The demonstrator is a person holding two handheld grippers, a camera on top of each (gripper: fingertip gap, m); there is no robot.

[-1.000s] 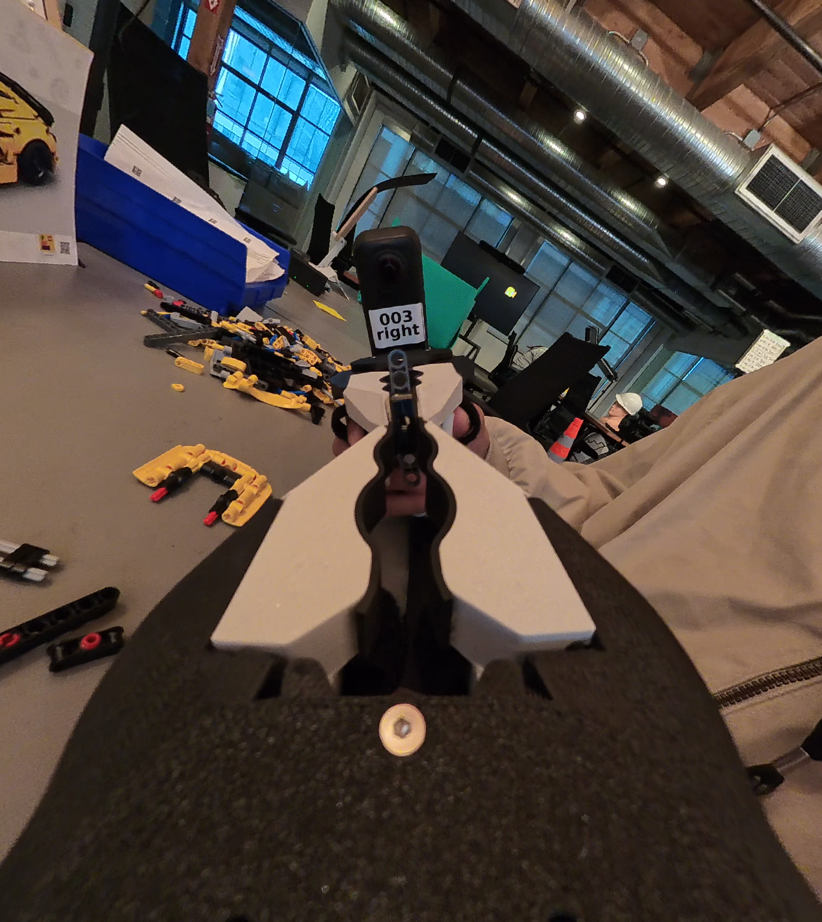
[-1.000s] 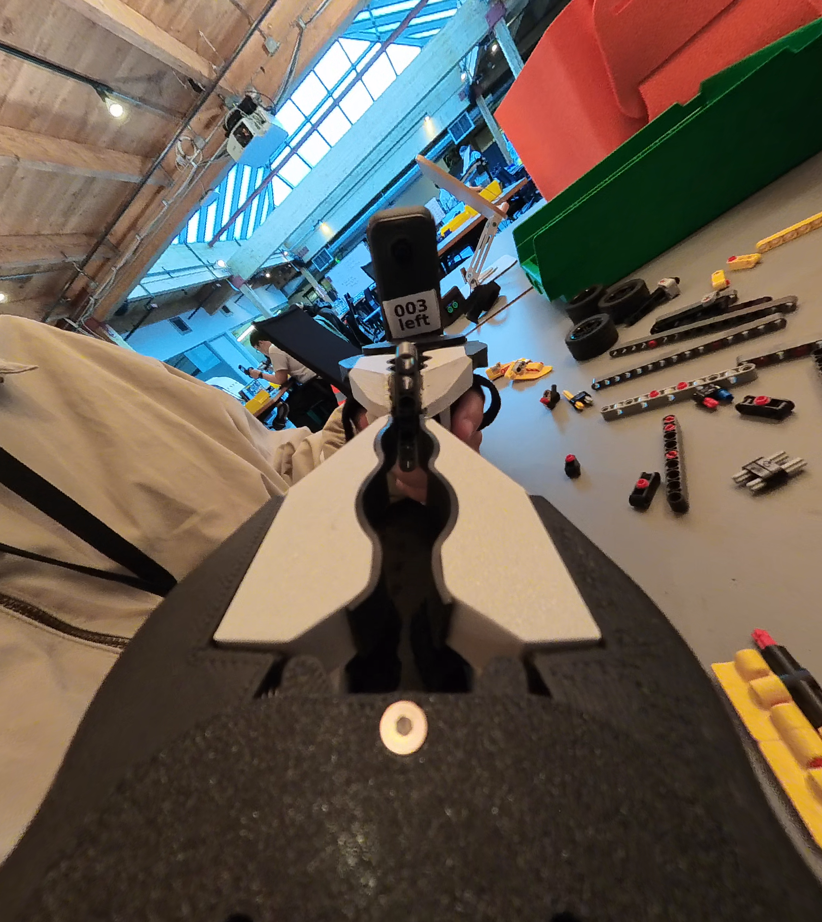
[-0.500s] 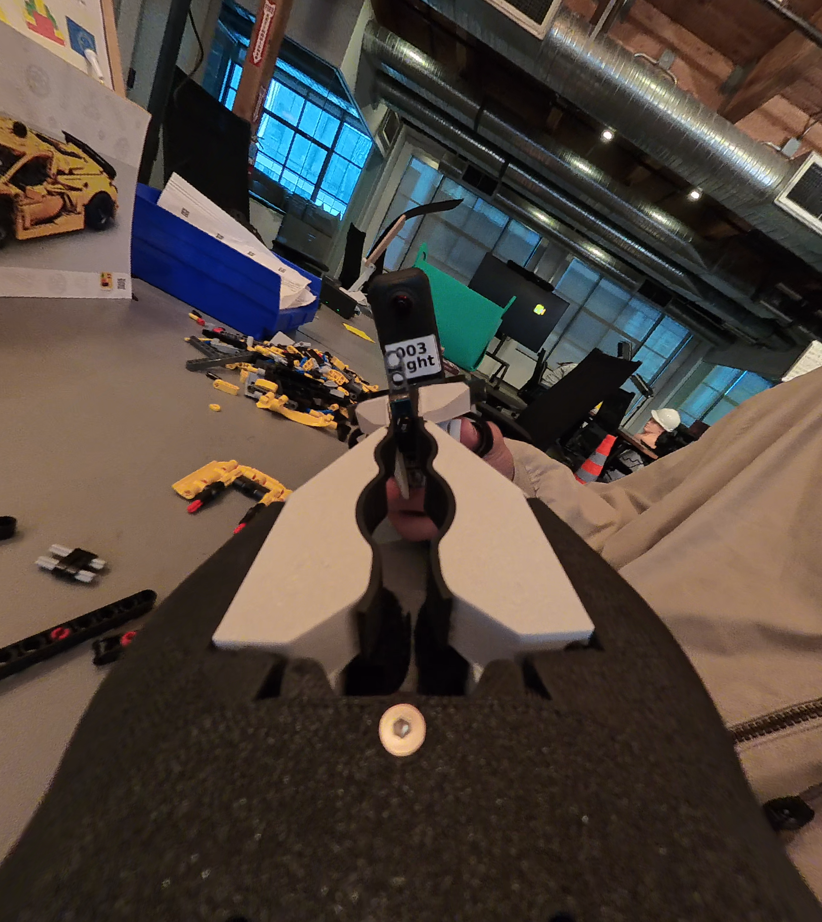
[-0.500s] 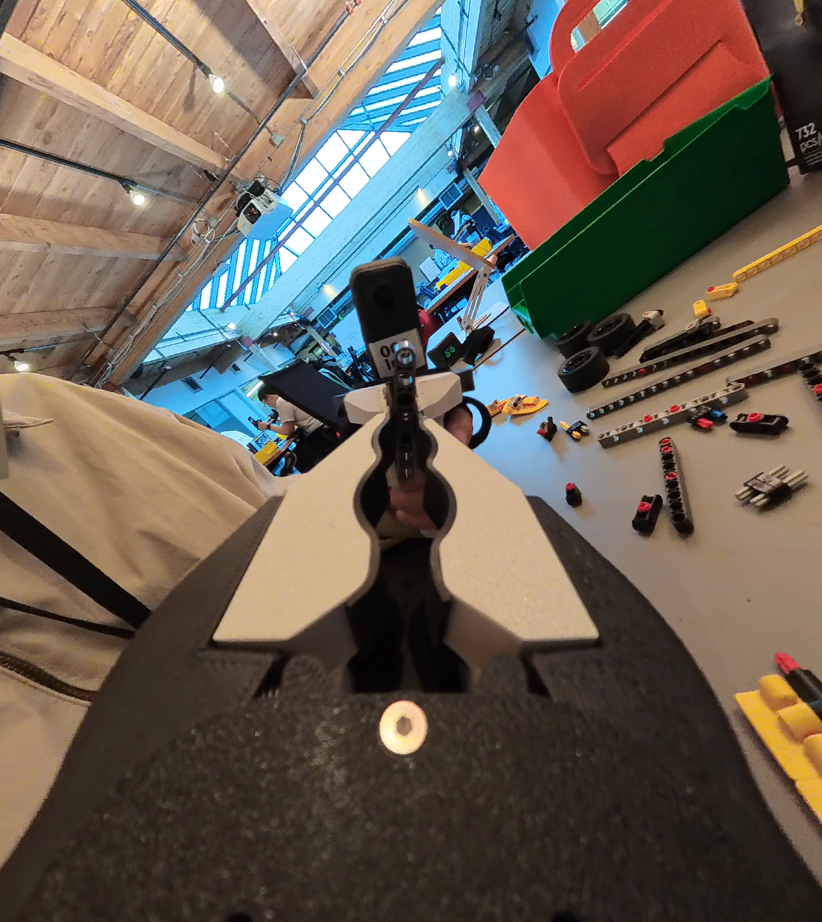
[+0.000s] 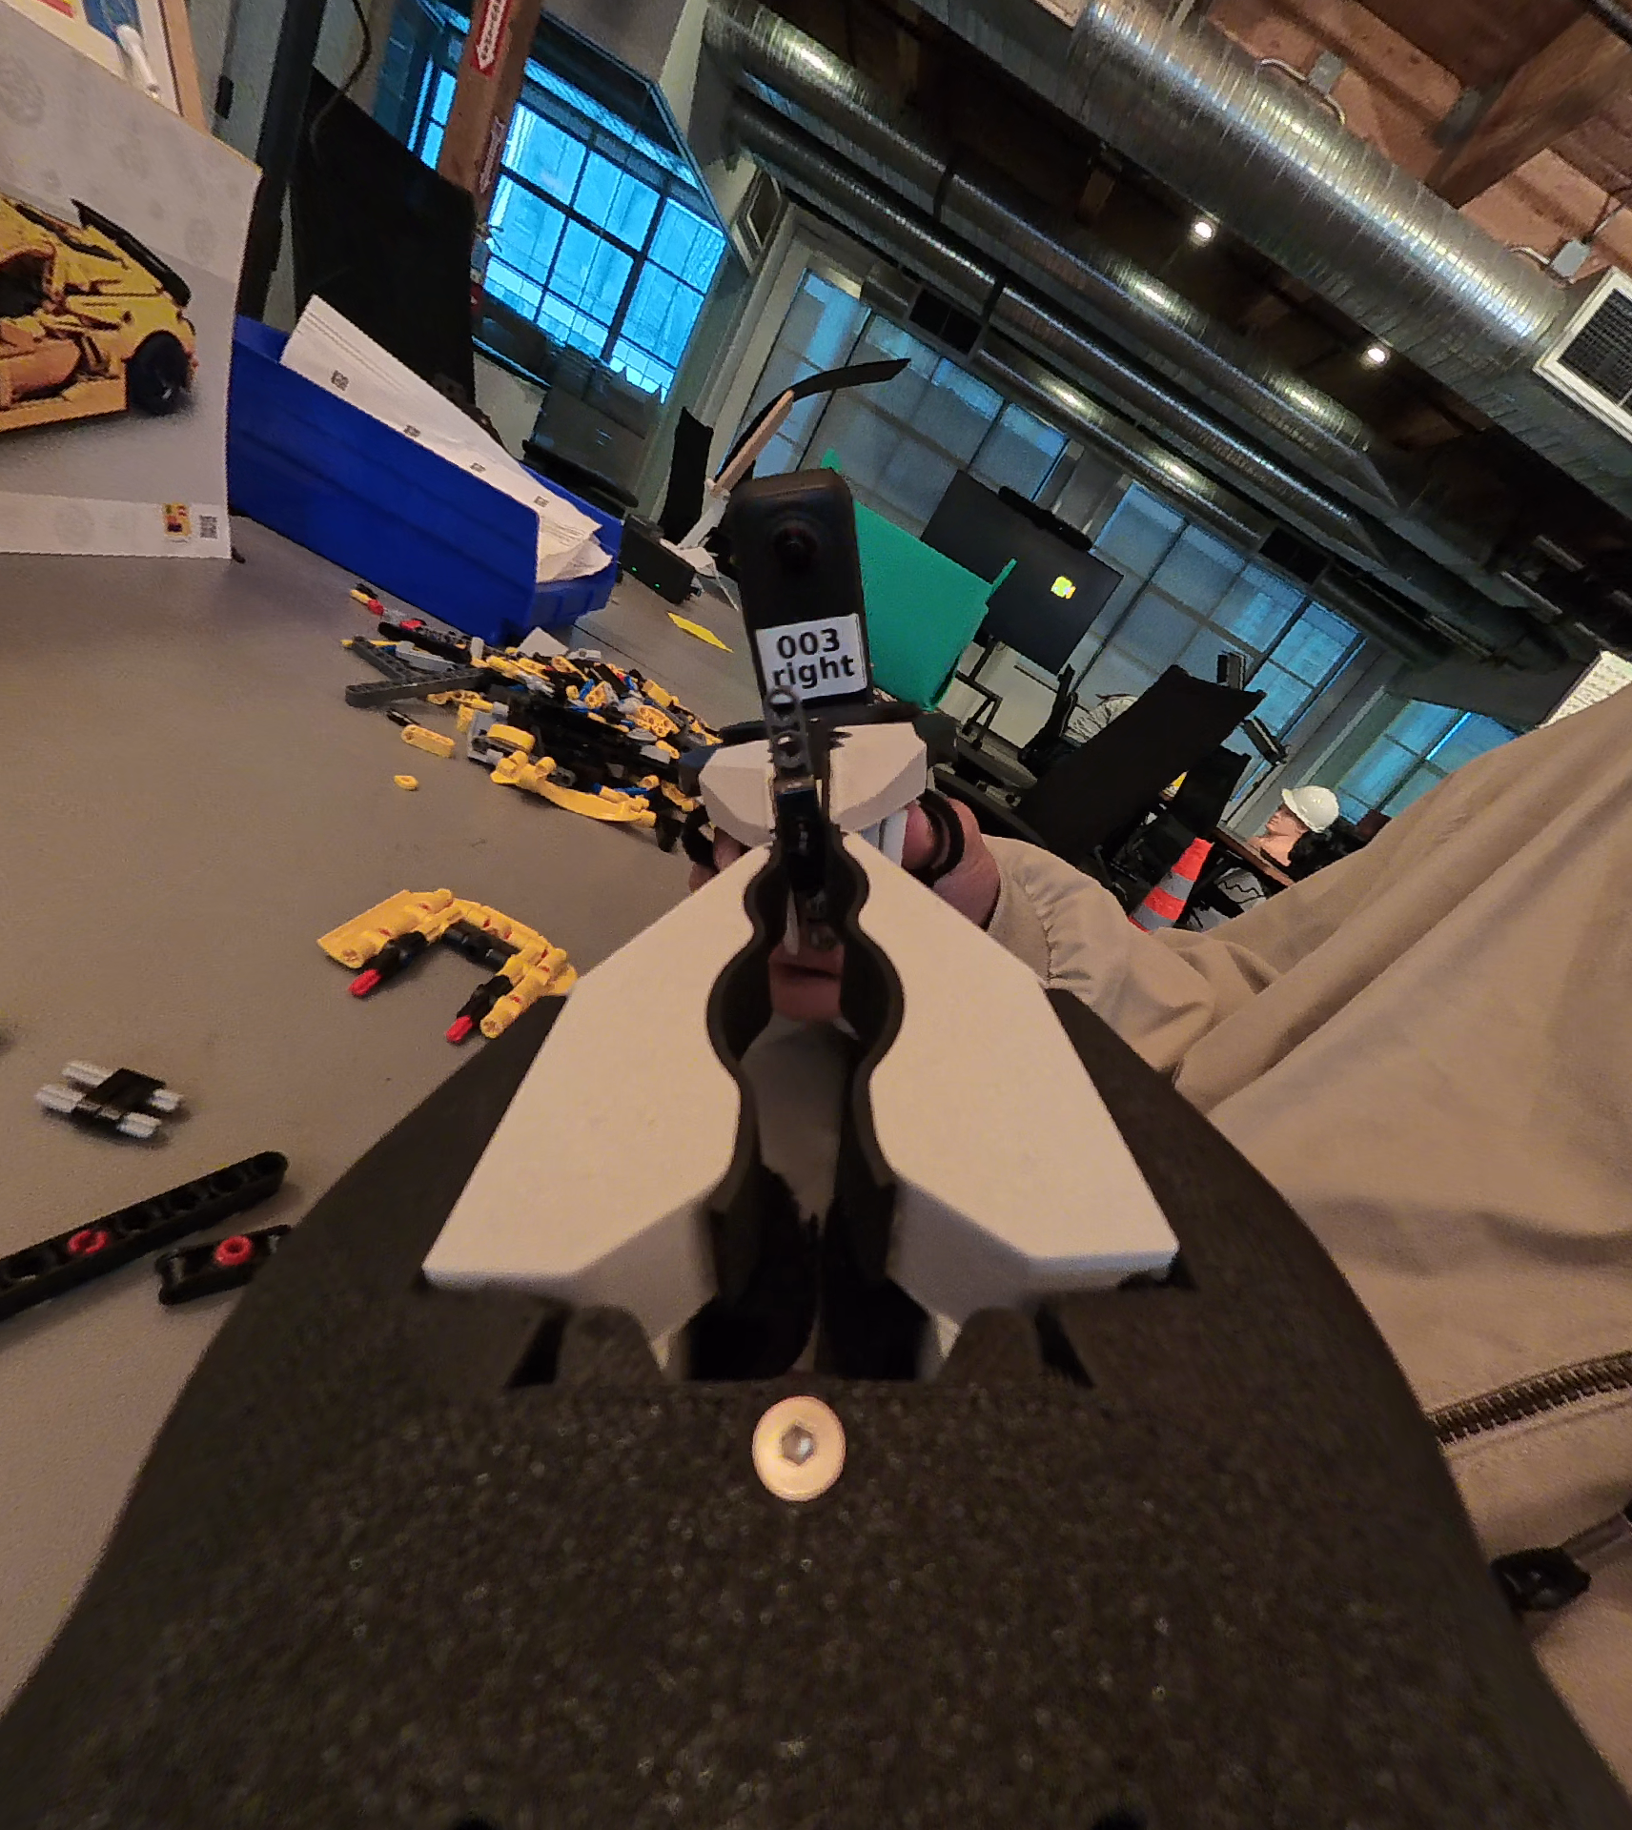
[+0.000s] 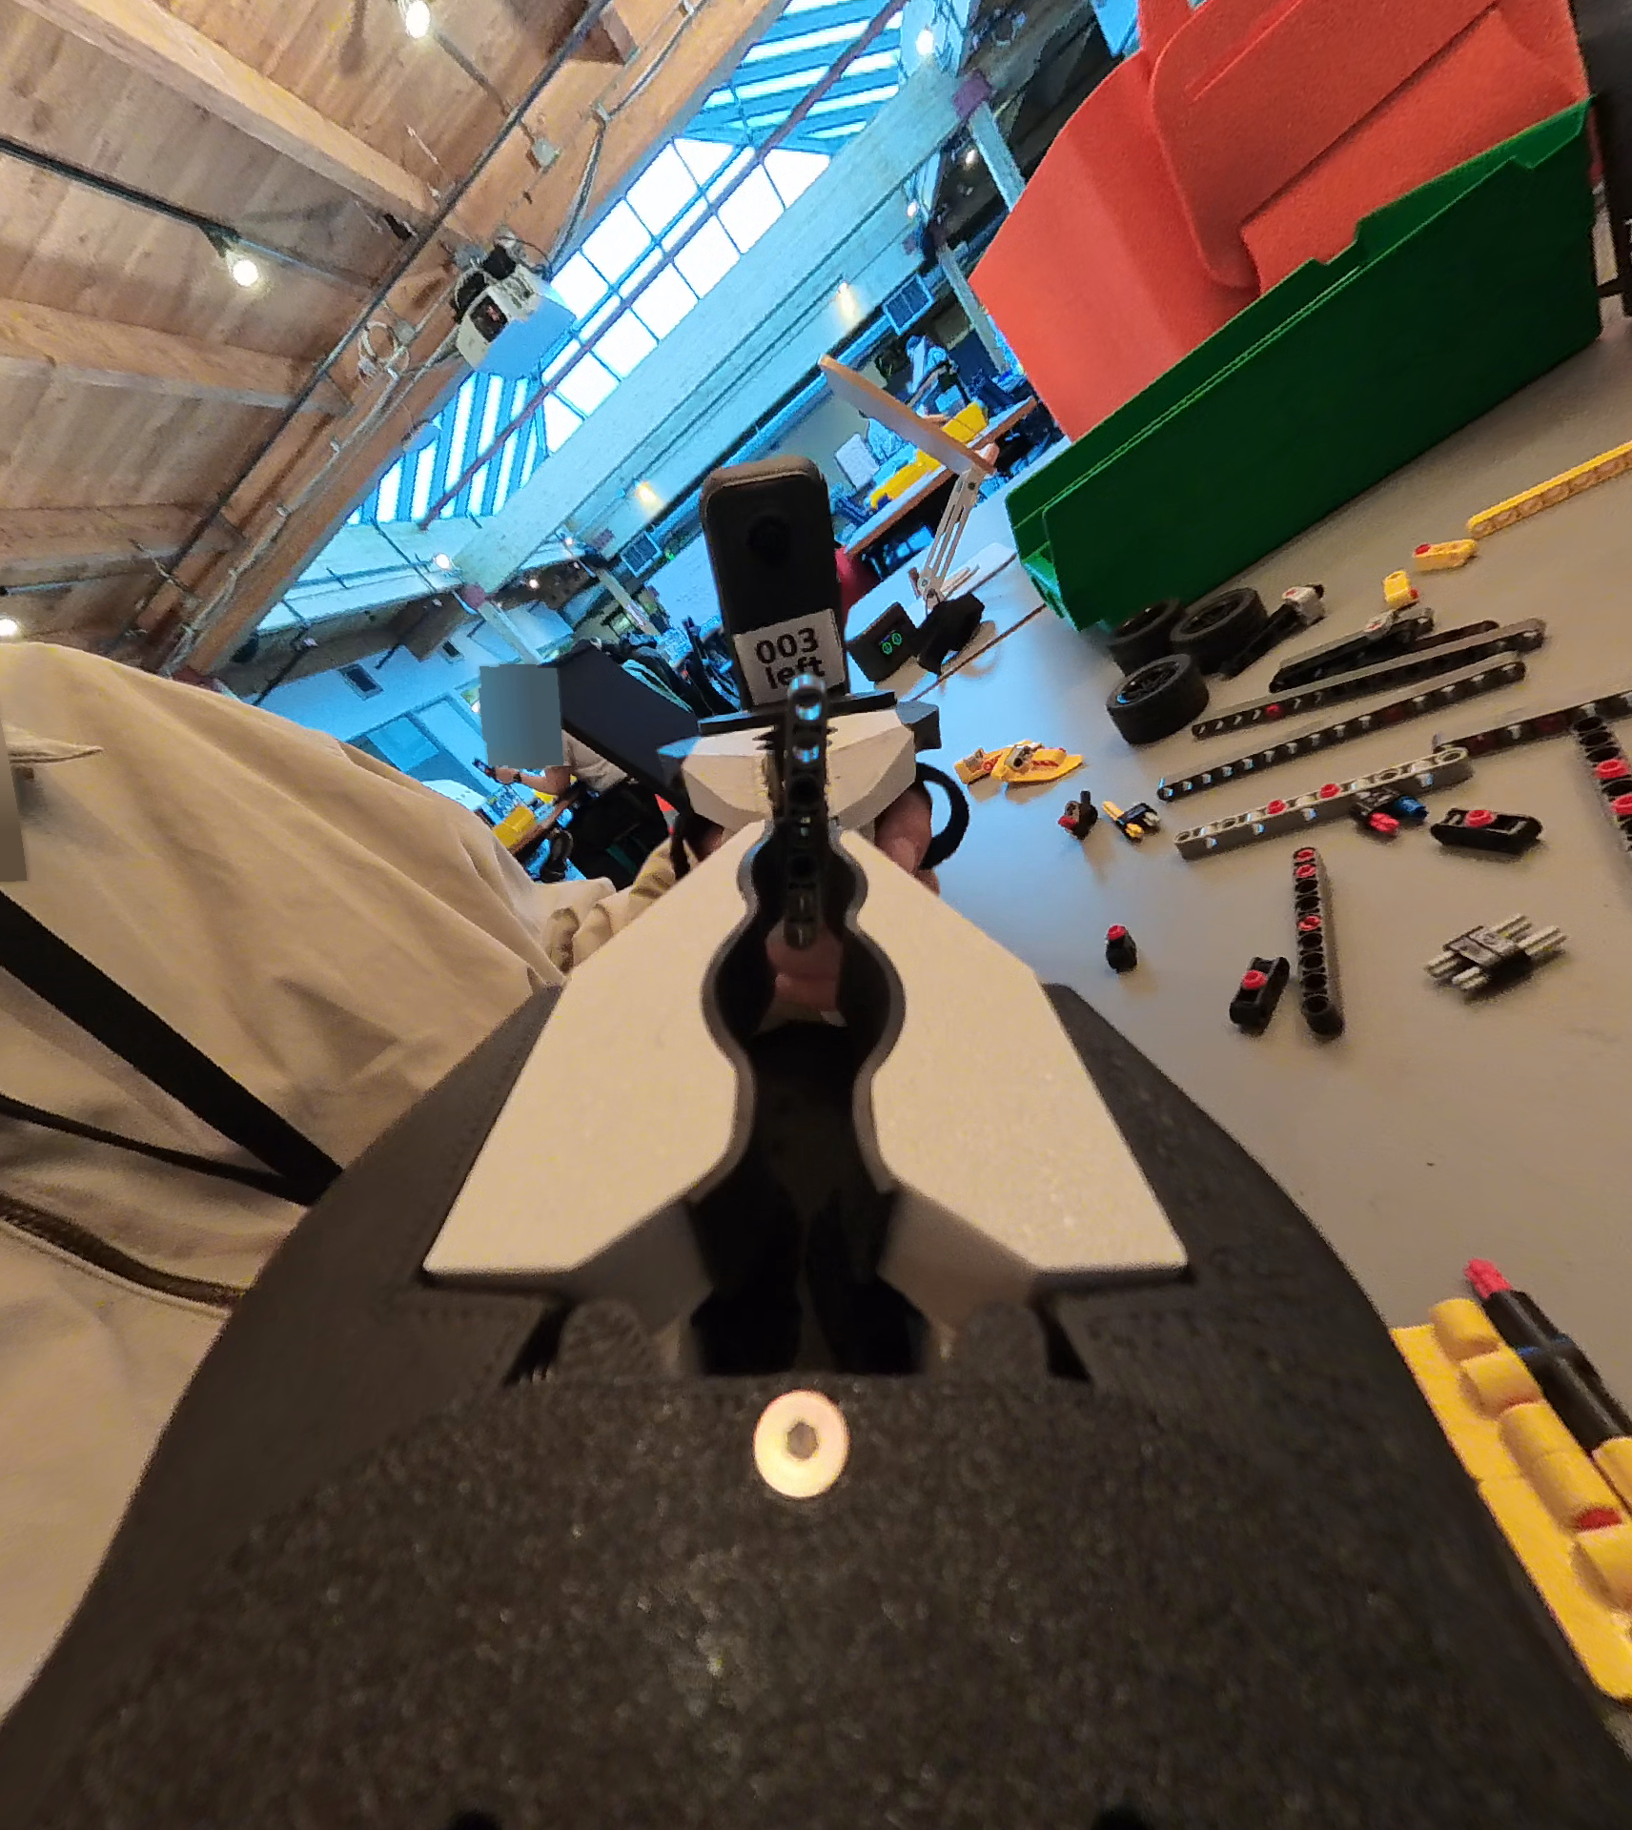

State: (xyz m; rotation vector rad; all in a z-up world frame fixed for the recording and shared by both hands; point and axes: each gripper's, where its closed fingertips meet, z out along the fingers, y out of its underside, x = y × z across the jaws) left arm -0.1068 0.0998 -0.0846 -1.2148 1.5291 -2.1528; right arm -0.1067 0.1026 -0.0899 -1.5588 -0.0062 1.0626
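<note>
Two grippers face each other above a grey table (image 5: 99, 753), both clenched on one small piece held between them. Your left gripper (image 5: 800, 896) has its pale fingers (image 5: 614, 1089) closed on the near end of a thin black beam (image 5: 785, 738) with a row of round holes; in the left wrist view the beam rises edge-on toward the right gripper (image 5: 807, 792). In the right wrist view, your right gripper (image 6: 802, 891) pinches the same beam (image 6: 804, 782), with the left gripper (image 6: 797, 782) behind it.

The beam looks like hard plastic: light, stiff and smooth, so it will likely slip or twist if pinched loosely. Grip its flat sides, close to an end. A pale part sits at its lower end, too small to identify.

Loose yellow and black pieces (image 5: 574, 723) lie heaped beyond, beside a blue bin (image 5: 376, 495). A yellow bracket (image 5: 451, 946) lies nearer. Black wheels (image 6: 1159, 693) and long beams (image 6: 1327, 797) lie near a green bin (image 6: 1337, 396).
</note>
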